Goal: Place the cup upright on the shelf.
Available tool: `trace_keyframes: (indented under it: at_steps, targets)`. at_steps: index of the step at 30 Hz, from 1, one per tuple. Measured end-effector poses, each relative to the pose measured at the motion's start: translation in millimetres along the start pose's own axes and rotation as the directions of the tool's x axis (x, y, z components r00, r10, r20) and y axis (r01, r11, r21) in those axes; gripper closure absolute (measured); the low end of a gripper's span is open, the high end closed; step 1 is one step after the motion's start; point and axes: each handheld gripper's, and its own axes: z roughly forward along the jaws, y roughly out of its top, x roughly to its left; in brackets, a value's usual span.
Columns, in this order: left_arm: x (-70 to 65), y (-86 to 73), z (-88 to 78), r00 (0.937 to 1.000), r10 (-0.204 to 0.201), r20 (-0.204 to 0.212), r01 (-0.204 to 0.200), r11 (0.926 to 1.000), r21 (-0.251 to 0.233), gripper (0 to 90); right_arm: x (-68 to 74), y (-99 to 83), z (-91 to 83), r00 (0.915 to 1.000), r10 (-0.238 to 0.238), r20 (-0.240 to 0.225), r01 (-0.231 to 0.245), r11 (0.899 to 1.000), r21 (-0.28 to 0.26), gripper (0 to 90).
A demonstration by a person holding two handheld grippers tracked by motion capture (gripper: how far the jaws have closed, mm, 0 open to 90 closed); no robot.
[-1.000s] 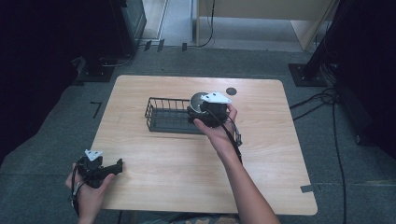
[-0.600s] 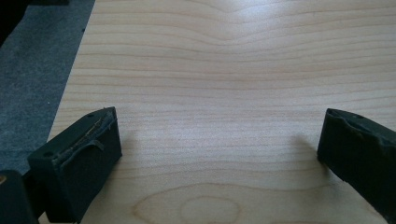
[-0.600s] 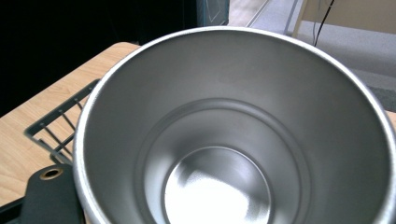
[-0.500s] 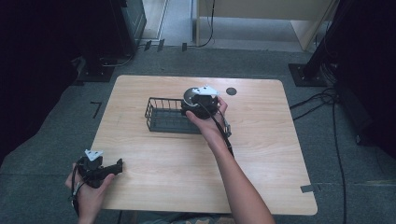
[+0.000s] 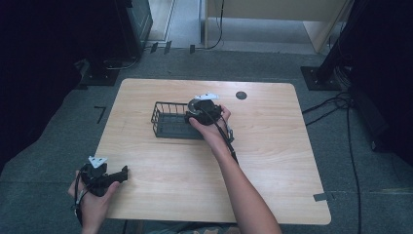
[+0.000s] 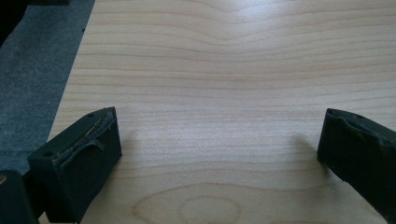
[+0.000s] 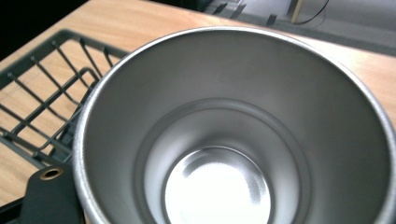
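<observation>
Left gripper low over the wooden table, near corner; jaws spread wide, bare wood between them, nothing held.

Right gripper at the right end of the black wire basket. A steel cup sits directly ahead of its camera, mouth up, empty, basket wires just beside it. Cup looks carried, but the jaws are hidden; can't tell their spread.

Brushed metal cup — matt wood table
</observation>
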Motion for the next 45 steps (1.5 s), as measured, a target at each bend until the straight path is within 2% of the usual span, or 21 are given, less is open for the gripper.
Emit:
trace_keyframes:
  at_steps: [4,10,15,22,31,34,37,38,42,45]
  targets:
    - [0.0,0.0,0.0,1.0,0.0,0.0,0.0,1.0,0.0,0.0,1.6,-1.3,5.9,1.0,-0.002,0.001,0.002,0.999,0.04,17.6]
    - [0.0,0.0,0.0,1.0,0.0,0.0,0.0,1.0,0.0,0.0,4.4,-0.6,10.4,0.9991,-0.042,0.007,0.041,0.996,0.083,17.5]
    - [0.0,0.0,0.0,1.0,0.0,0.0,0.0,1.0,0.0,0.0,4.5,-0.1,11.0,0.9981,-0.061,0.004,0.06,0.994,0.093,16.4]
    - [0.0,0.0,0.0,1.0,0.0,0.0,0.0,1.0,0.0,0.0,3.0,2.5,6.5,0.9982,-0.056,-0.02,0.057,0.995,0.087,7.1]
    - [0.0,0.0,0.0,1.0,0.0,0.0,0.0,1.0,0.0,0.0,-2.8,10.5,-20.4,0.9966,-0.056,-0.06,0.058,0.998,0.028,3.6]
    - [0.0,0.0,0.0,1.0,0.0,0.0,0.0,1.0,0.0,0.0,-6.4,12.7,-32.7,0.9967,-0.057,-0.058,0.057,0.998,0.001,3.3]
    - [0.0,0.0,0.0,1.0,0.0,0.0,0.0,1.0,0.0,0.0,-9.0,13.0,-41.3,0.9968,-0.058,-0.056,0.057,0.998,-0.018,3.2]
    - [0.0,0.0,0.0,1.0,0.0,0.0,0.0,1.0,0.0,0.0,-12.7,12.4,-49.5,0.9969,-0.06,-0.052,0.058,0.998,-0.033,3.2]
    - [0.0,0.0,0.0,1.0,0.0,0.0,0.0,1.0,0.0,0.0,-22.6,8.4,-63.7,0.9977,-0.057,-0.035,0.055,0.997,-0.063,2.9]
    - [0.0,0.0,0.0,1.0,0.0,0.0,0.0,1.0,0.0,0.0,-30.3,2.3,-71.2,0.9972,-0.075,-0.002,0.075,0.995,-0.069,3.0]
